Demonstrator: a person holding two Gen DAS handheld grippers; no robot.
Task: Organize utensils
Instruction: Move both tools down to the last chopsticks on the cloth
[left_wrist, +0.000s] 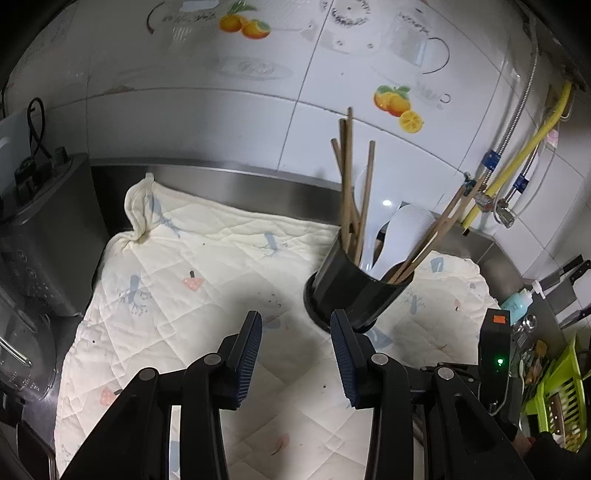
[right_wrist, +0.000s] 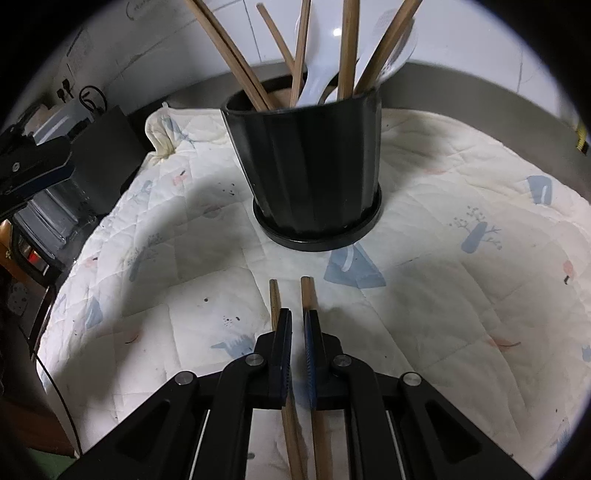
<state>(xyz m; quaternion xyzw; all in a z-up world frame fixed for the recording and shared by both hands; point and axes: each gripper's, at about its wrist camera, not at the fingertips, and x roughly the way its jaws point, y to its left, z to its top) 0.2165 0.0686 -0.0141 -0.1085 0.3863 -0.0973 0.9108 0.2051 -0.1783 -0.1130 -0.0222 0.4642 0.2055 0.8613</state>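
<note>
A black ribbed utensil holder (right_wrist: 310, 162) stands on a quilted cloth (right_wrist: 443, 295) and holds several wooden chopsticks (right_wrist: 229, 55) and white plastic spoons (right_wrist: 317, 81). It also shows in the left wrist view (left_wrist: 358, 288), just beyond my right fingertip. My left gripper (left_wrist: 295, 336) is open and empty above the cloth. My right gripper (right_wrist: 297, 325) is nearly closed over two wooden chopsticks (right_wrist: 275, 295) lying on the cloth, pointing toward the holder. The chopsticks lie beside and under the fingers; whether they are clamped is unclear.
A dark appliance (left_wrist: 40, 236) stands at the left. A tiled wall (left_wrist: 258, 92) with pipes (left_wrist: 517, 155) is behind. A blue bottle (left_wrist: 517, 301), knives (left_wrist: 569, 280) and a green rack (left_wrist: 561, 391) are at the right.
</note>
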